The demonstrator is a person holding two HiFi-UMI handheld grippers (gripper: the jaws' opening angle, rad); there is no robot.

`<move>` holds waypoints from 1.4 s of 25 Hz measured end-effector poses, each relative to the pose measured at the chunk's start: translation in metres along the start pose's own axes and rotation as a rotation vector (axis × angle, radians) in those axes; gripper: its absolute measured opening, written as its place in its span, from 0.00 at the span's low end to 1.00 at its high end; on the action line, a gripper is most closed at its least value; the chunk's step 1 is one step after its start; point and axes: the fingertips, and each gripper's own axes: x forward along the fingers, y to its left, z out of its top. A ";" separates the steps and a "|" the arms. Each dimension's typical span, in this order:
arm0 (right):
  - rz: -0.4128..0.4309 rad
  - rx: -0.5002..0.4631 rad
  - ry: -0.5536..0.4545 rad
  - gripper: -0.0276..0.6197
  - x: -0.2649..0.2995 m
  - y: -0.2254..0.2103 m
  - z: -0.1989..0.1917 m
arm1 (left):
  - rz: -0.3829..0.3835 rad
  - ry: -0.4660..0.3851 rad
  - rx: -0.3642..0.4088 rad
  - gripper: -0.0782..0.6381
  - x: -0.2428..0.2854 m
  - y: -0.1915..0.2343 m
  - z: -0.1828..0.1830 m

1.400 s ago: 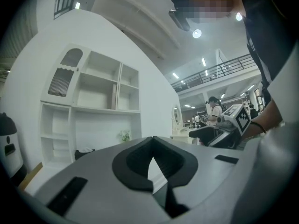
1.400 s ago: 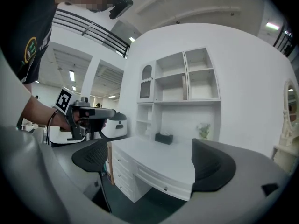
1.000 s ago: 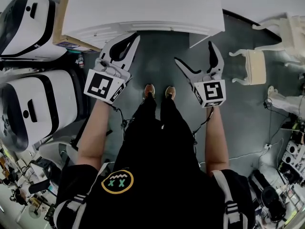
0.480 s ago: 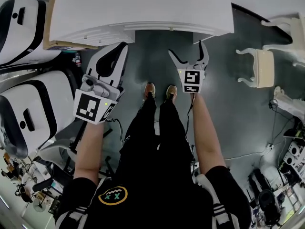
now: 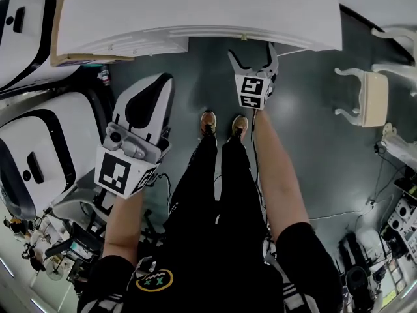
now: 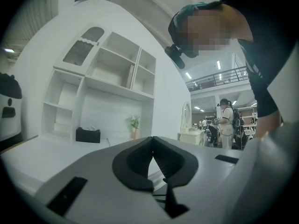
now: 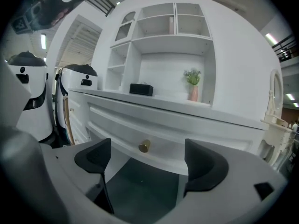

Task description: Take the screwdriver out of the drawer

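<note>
Seen from the head view, the person stands on a dark floor [image 5: 313,122], shoes [image 5: 208,121] side by side and pointing at a white desk. The left gripper [image 5: 156,83] is held low and back, near the person's left hip and well short of the desk. Its own view shows its jaws pressed together, black pads meeting at the tips with nothing between them [image 6: 152,139].

The right gripper [image 5: 253,57] is stretched further forward on a straight arm, its tips just in front of the desk's front edge. Its jaws are spread wide and hold nothing. In the right gripper view [image 7: 147,155] a small brass knob [image 7: 144,146] sits in the gap between them, close but not touched by either pad. The knob is fixed to the drawer [image 7: 121,125], a long white front with moulded edges, which is shut and flush with the desk. No view shows the screwdriver, and the drawer's inside is out of sight.

Above the drawer runs the white surface [image 5: 195,5] — it carries a black box [image 7: 141,89] and a small plant [image 7: 193,80] in a pink pot, set apart from each other against the back wall. White shelves [image 7: 173,36] rise behind them. To the person's left stand white pods [image 5: 39,142] with black bands, and a pale stool [image 5: 368,96] stands off to the right on the floor.
</note>
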 end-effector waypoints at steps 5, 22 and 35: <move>-0.080 0.005 0.007 0.44 0.017 -0.011 -0.005 | 0.018 0.006 -0.014 0.13 -0.005 0.006 -0.007; -0.186 0.040 0.054 0.20 0.031 -0.001 -0.007 | 0.025 0.040 -0.029 0.13 -0.008 0.010 -0.023; -0.177 0.052 0.049 0.19 0.025 0.001 -0.009 | 0.035 0.035 -0.024 0.13 -0.011 0.015 -0.020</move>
